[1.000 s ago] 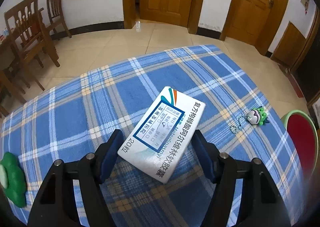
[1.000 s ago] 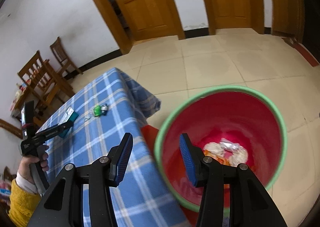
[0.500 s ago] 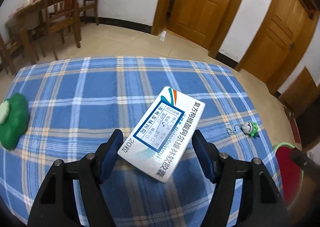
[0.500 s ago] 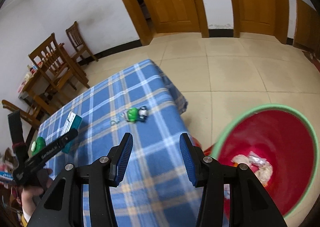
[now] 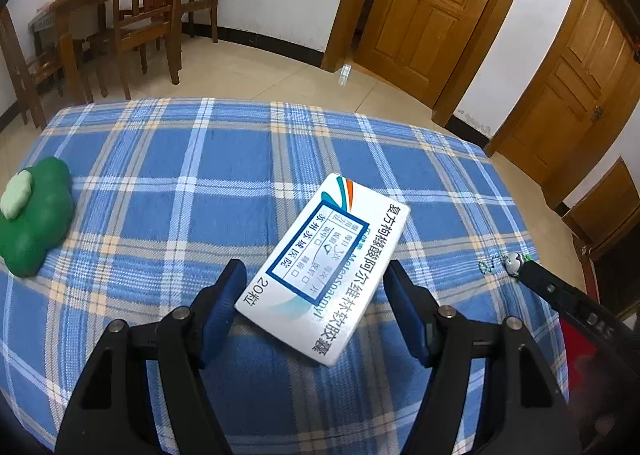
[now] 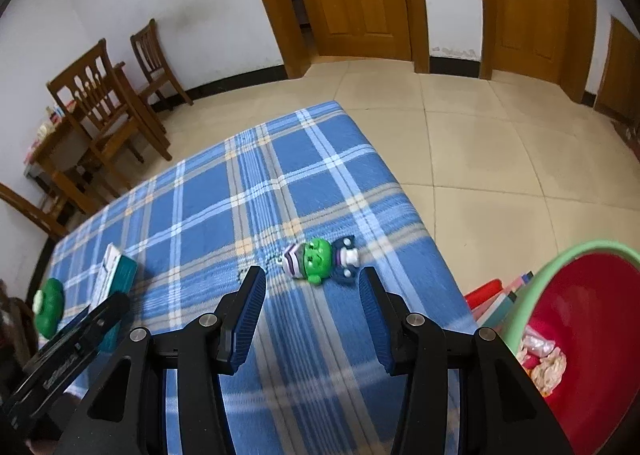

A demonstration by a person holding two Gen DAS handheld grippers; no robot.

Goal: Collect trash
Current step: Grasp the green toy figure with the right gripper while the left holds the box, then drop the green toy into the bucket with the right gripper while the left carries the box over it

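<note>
Table [image 5: 168,175], one medicine box [image 5: 324,275], one toy keychain [image 6: 318,265], one green flower [image 5: 34,215], one bin [image 6: 576,335].

Woven plaid tablecloth [image 5: 168,215], glossy cardboard medicine box [image 5: 324,271], varnished wooden doors [image 5: 420,7], plastic bin [image 6: 576,295]

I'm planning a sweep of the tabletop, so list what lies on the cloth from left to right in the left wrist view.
Green flower-shaped toy → white medicine box, between the left gripper's fingers → small bead chain → figurine keychain, partly hidden by the right gripper's tip at the cloth's right edge.
</note>
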